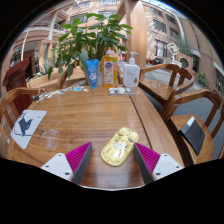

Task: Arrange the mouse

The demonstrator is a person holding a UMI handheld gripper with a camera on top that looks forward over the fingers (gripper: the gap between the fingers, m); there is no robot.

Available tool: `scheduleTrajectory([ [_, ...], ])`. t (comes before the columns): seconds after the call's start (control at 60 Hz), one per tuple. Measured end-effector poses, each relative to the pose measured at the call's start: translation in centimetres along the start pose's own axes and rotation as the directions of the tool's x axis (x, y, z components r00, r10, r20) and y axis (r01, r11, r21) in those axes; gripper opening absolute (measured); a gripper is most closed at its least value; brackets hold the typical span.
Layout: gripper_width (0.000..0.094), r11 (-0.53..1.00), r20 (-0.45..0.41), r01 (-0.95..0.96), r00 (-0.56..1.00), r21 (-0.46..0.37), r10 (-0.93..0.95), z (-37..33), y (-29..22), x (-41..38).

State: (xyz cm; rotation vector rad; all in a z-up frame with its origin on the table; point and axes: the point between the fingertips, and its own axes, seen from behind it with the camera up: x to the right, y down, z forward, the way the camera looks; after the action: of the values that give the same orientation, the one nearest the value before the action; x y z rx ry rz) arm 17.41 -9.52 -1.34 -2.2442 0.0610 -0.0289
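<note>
Your hand-held gripper (112, 160) hangs with its fingers spread apart over the wooden desk (90, 115), the yellow mouse (118, 147) lying on the desk between the pink pads (78, 156), a gap at either side. At 12 o'clock, a potted plant (85, 40) and several bottles (115, 70) stand; their labels cannot be read. At 9 o'clock lies a mat (25, 125), partly cut off. Wooden chairs (185, 95) at 3 o'clock.

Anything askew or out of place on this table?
Only the yellow mouse: it lies at a slant near the wooden table's front edge, between the open claw's fingers, untouched by either. No spill or damage is visible; the bottles stand upright.
</note>
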Motion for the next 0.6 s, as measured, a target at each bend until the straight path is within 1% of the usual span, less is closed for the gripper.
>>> scheduleTrajectory([
  [0.133,0.0842,1.0,0.009,-0.025,1.0,-0.003,0.025,1.7,-1.6,-0.8],
  [0.183,0.0818,1.0,-0.002,-0.021,1.0,-0.009,0.021,2.5,-2.0,-0.9],
  [0.233,0.076,1.0,-0.024,-0.001,1.0,-0.019,0.001,3.0,-2.2,-0.8],
  [0.267,0.0705,1.0,-0.029,0.009,1.0,-0.019,-0.01,3.2,-2.4,-1.0],
  [0.3,0.0617,1.0,-0.018,0.002,1.0,-0.026,-0.003,3.4,-2.5,-1.4],
  [0.333,0.0497,1.0,-0.021,-0.002,1.0,-0.028,0.002,3.5,-2.6,-1.4],
  [0.35,0.0479,1.0,-0.022,-0.002,1.0,-0.027,0.001,3.6,-2.6,-1.5],
  [0.45,0.0431,1.0,-0.048,0.017,0.999,-0.018,-0.018,3.5,-2.6,-1.4],
  [0.517,0.0376,1.0,-0.055,0.02,0.998,-0.014,-0.021,3.4,-2.6,-1.5],
  [0.6,0.0365,1.0,-0.076,0.012,0.997,-0.011,-0.013,3.2,-2.6,-1.2],
])
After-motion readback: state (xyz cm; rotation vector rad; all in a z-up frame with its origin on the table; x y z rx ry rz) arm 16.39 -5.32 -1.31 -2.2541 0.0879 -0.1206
